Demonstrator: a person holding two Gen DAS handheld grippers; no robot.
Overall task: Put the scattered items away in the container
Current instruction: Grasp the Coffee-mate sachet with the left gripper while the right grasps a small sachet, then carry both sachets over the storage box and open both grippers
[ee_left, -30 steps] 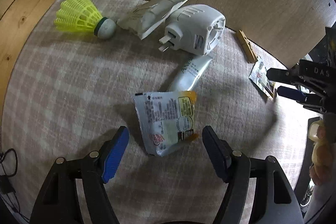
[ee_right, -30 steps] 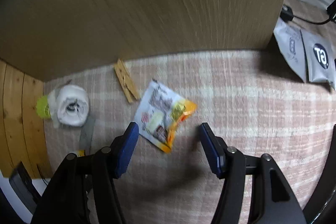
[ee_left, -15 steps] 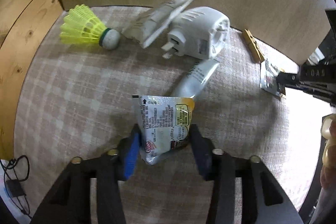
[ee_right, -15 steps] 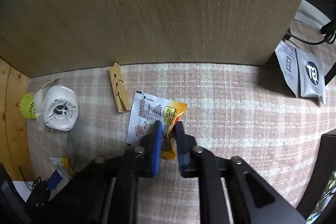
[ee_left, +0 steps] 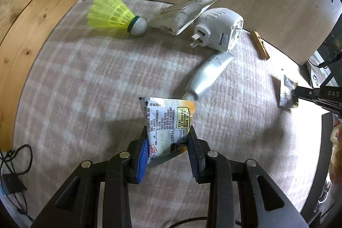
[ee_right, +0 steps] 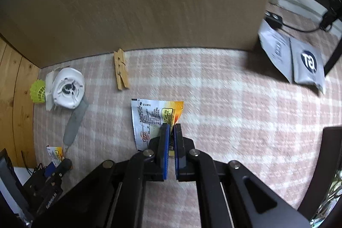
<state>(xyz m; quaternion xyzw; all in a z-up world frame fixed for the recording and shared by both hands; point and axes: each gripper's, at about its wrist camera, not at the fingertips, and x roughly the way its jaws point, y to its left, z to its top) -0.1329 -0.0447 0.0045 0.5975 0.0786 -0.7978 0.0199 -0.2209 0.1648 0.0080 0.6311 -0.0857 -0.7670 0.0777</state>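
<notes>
Both hands are at work over the checked cloth [ee_left: 89, 82]. The left gripper [ee_left: 167, 147] is closing on a silver-and-orange sachet [ee_left: 168, 119] — its blue pads press the packet's two sides. The right gripper [ee_right: 171, 131] is clenched on the orange edge of a second sachet [ee_right: 149, 119]. Behind lie a yellow shuttlecock [ee_left: 111, 13], a white plug [ee_left: 220, 30], a grey tube [ee_left: 207, 78] and a clothes peg [ee_right: 121, 72] — all near the wooden wall.
</notes>
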